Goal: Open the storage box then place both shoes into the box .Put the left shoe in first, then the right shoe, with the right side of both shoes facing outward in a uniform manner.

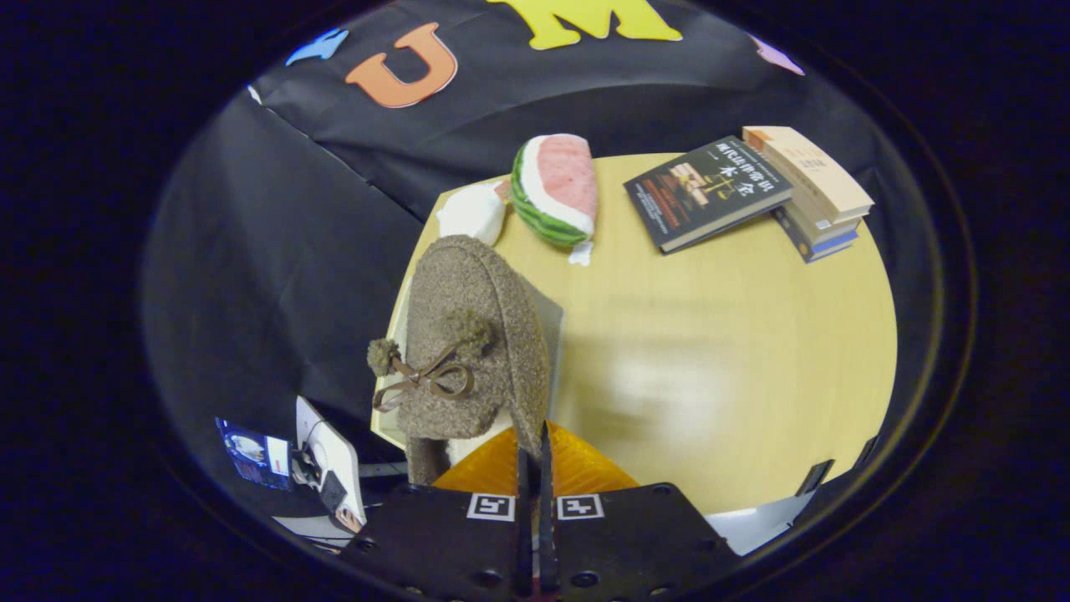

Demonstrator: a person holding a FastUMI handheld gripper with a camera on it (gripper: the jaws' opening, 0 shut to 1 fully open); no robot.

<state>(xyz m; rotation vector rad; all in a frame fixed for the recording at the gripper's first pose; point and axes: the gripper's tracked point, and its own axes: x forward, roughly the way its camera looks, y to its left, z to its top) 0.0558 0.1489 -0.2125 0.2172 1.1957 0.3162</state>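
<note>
My tongs (532,451) are clenched on the collar of the fuzzy shoe (468,334), which hangs at eleven o'clock over the counter (710,351). I judge it light and floppy; gripping the collar seems safest.

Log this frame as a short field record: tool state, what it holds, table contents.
tool: tool closed, fingers pinching the shoe's rim
held item: fuzzy brown shoe with bow, lifted above the table edge
table: wooden table
far side: watermelon-slice plush, white soft item, books
storage box: cannot tell
</note>
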